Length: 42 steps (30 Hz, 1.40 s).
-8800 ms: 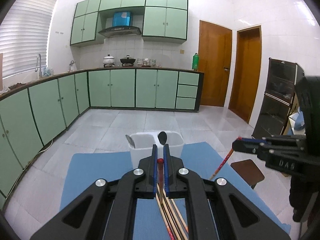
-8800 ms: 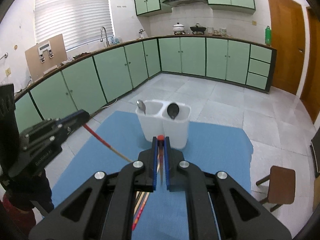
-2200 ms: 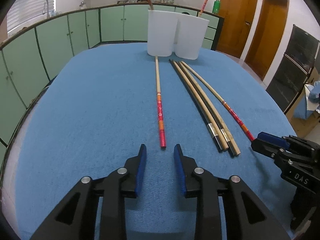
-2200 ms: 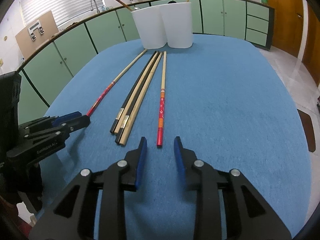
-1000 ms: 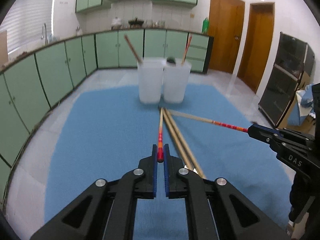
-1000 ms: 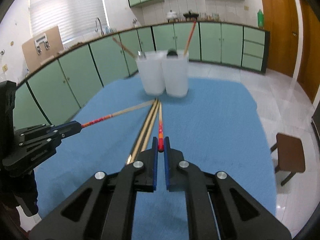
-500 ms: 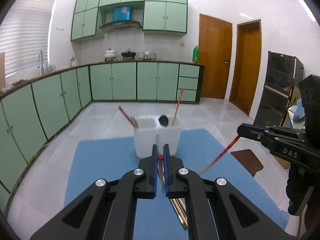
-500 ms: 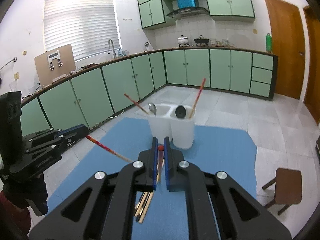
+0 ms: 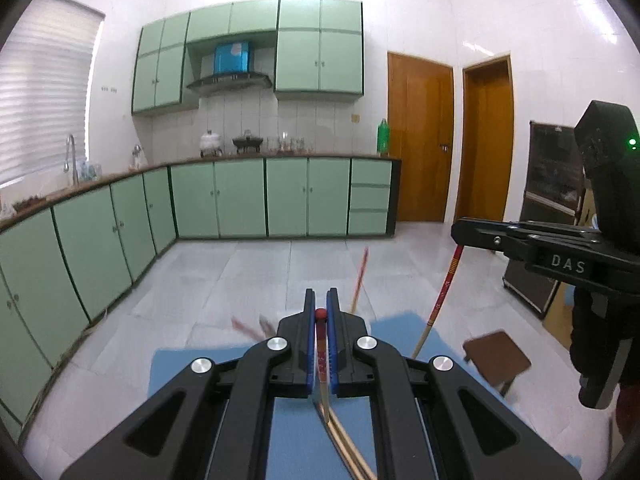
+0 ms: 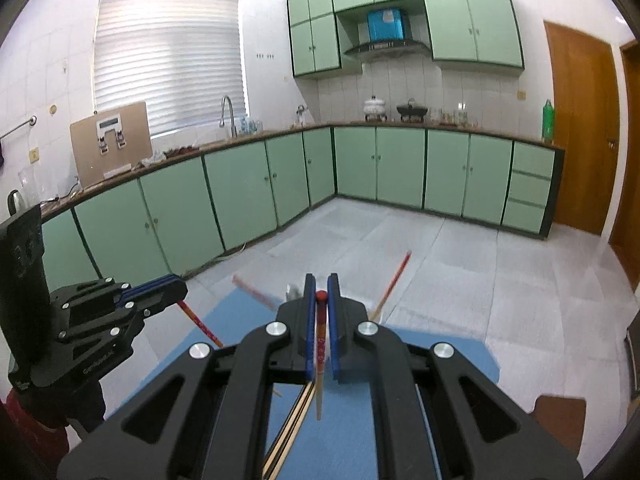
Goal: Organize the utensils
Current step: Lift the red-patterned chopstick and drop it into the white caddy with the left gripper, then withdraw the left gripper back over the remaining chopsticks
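Both grippers have climbed since a second ago; my left gripper (image 9: 321, 312) and right gripper (image 10: 321, 295) each stay clamped on a red-tipped chopstick (image 9: 323, 364), hanging tip-down. White holder sits ahead below, mostly hidden; neither is clearly nearer.

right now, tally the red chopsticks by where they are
left red chopstick, clamped in left gripper: 1
right red chopstick, clamped in right gripper: 1
standing red chopsticks, blurred, beyond the grippers: 2
total: 4
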Motion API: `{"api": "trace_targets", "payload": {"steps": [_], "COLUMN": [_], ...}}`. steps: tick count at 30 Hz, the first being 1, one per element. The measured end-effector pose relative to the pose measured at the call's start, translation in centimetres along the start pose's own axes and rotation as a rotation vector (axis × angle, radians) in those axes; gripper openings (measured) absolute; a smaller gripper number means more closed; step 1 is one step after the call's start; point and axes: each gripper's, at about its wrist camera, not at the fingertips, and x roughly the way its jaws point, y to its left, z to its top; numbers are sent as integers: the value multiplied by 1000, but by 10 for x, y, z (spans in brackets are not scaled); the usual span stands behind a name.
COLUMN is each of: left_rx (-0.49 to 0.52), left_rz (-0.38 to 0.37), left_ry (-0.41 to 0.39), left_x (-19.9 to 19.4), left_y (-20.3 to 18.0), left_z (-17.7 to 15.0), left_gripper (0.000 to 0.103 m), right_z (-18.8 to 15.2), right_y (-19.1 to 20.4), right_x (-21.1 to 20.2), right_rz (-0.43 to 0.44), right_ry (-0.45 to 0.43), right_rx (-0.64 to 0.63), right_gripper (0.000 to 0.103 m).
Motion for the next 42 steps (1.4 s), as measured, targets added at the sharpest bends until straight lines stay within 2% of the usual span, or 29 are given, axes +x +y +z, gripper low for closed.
{"api": "trace_targets", "payload": {"steps": [5, 9, 13, 17, 27, 28, 29, 31, 34, 36, 39, 41, 42], "left_rx": [26, 24, 15, -3, -18, -19, -19, -21, -21, -25, -20, -15, -14], "left_rz": [24, 29, 39, 44, 40, 38, 36, 34, 30, 33, 38, 39, 42], "left_ry": [-105, -140, -124, -73, 73, 80, 84, 80, 50, 17, -9, -21, -22], "left_x": [11, 34, 65, 97, 147, 147, 146, 140, 122, 103, 79, 59, 53], "left_y": [0, 5, 13, 19, 27, 27, 28, 28, 27, 25, 22, 17, 17], "left_z": [46, 68, 67, 50, 10, 7, 5, 5, 8, 10, 8, -1, -4], "left_gripper": [5, 5, 5, 5, 6, 7, 9, 13, 17, 30, 38, 43, 46], "right_z": [44, 62, 59, 39, -11, -13, -14, -14, -13, -14, -22, -35, -41], "right_y": [-16, -33, -48, -60, -54, -55, -55, -57, -57, -58, -56, -52, -51], "right_x": [15, 37, 69, 102, 138, 136, 133, 123, 105, 88, 64, 47, 41], "right_rz": [-33, -69, -89, -84, -91, -94, -102, -117, -130, -135, -151, -146, -146], "right_ry": [-74, -96, -78, -24, 89, 87, 81, 56, 22, -4, -32, -46, -46], "right_rx": [10, 19, 34, 63, 60, 66, 76, 85, 89, 106, 113, 122, 124], "right_gripper": [5, 5, 5, 5, 8, 11, 22, 37, 40, 46, 57, 71, 74]}}
